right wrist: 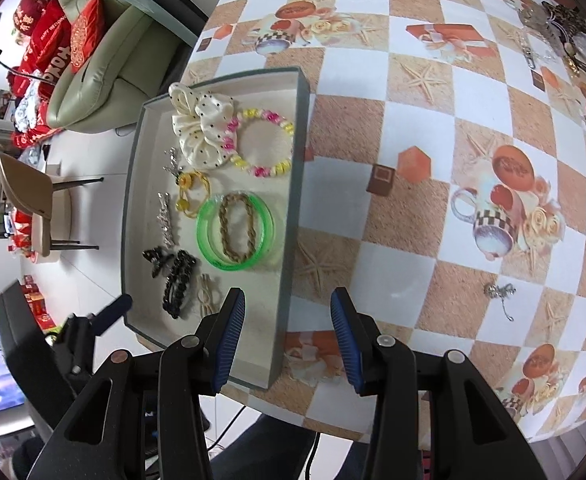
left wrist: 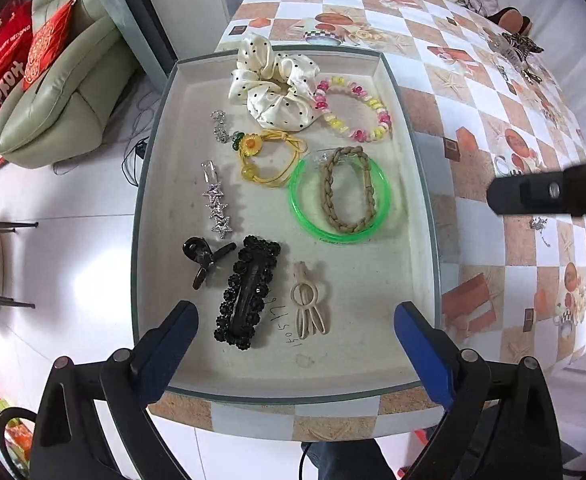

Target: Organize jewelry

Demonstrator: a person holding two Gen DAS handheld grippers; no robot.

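A grey tray (left wrist: 153,184) (right wrist: 293,184) on the table holds a cream dotted scrunchie (left wrist: 273,84), a pink-yellow bead bracelet (left wrist: 357,110), a green bangle (left wrist: 385,200) around a braided band (left wrist: 349,188), a yellow flower tie (left wrist: 269,156), a star clip (left wrist: 217,204), black clips (left wrist: 249,292) and a cream clip (left wrist: 309,304). My left gripper (left wrist: 297,340) is open and empty over the tray's near end. My right gripper (right wrist: 289,340) is open and empty over the tray's right wall. A small silver piece (right wrist: 499,294) lies loose on the tablecloth to the right.
More jewelry lies in a pile (right wrist: 553,28) at the table's far right corner. A green sofa with red cushions (left wrist: 53,80) and a chair (right wrist: 33,208) stand left of the table. The right gripper's body (left wrist: 553,192) shows at the left view's right edge.
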